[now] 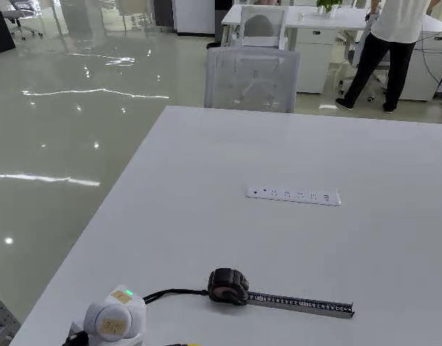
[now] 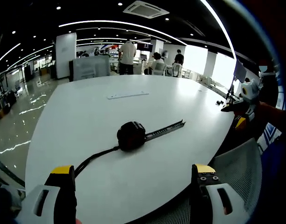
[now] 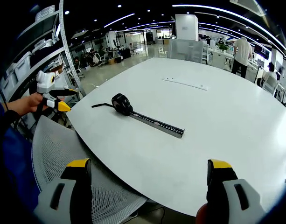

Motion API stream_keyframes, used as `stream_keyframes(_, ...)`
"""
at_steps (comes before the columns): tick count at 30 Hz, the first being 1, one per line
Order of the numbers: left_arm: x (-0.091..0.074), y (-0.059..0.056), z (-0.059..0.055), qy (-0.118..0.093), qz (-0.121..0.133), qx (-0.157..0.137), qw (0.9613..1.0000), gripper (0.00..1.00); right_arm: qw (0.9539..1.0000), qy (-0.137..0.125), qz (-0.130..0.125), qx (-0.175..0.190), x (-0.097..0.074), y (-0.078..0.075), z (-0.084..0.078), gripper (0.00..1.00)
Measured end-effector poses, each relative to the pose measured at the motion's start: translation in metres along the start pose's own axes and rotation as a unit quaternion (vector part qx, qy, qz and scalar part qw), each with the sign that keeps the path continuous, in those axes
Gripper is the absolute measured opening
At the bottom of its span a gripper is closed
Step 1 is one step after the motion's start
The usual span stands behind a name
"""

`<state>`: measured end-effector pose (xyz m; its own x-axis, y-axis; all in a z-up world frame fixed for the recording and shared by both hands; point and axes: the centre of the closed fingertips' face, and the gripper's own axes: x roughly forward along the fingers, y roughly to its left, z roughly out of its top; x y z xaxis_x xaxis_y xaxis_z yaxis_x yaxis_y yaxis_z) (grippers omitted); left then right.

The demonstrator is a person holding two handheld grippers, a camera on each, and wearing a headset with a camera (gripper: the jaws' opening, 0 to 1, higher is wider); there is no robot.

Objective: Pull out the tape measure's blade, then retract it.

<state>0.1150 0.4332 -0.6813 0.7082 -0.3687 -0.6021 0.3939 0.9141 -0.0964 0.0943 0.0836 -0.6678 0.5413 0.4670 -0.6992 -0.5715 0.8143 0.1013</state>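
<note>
While the tape measure point(image 1: 228, 286) lies on the table point(image 1: 278, 158), blade point(image 1: 300, 304) drawn out flat, left gripper point(image 2: 133, 169) wide, empty, right gripper point(image 3: 149, 164) wide, empty

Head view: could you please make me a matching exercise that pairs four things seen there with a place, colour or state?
Things:
1. tape measure case
2. blade
3. power strip
4. mesh chair

Descriptions:
a. pulled out, lying flat on the table
b. standing beyond the far edge of the table
c. white, lying flat near mid-table
d. black, with a cord trailing from it

Pairs: 1-d, 2-a, 3-c, 4-b
</note>
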Motion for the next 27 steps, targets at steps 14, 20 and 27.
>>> stream_keyframes(14, -0.026, -0.005, -0.002, 0.008, 0.022, -0.012, 0.9997, 1.0, 1.0, 0.004, -0.006, -0.003, -0.025, -0.001, 0.015, 1.0)
stream_keyframes(20, -0.033, -0.006, -0.001, 0.013, 0.031, -0.017, 0.9993, 1.0, 0.9998, 0.017, -0.006, -0.011, -0.029, 0.001, 0.011, 1.0)
stream_keyframes(27, -0.038, -0.012, 0.0, 0.019, 0.039, -0.019, 0.9989, 1.0, 0.9997, 0.019, -0.005, -0.011, -0.034, 0.0, 0.009, 1.0)
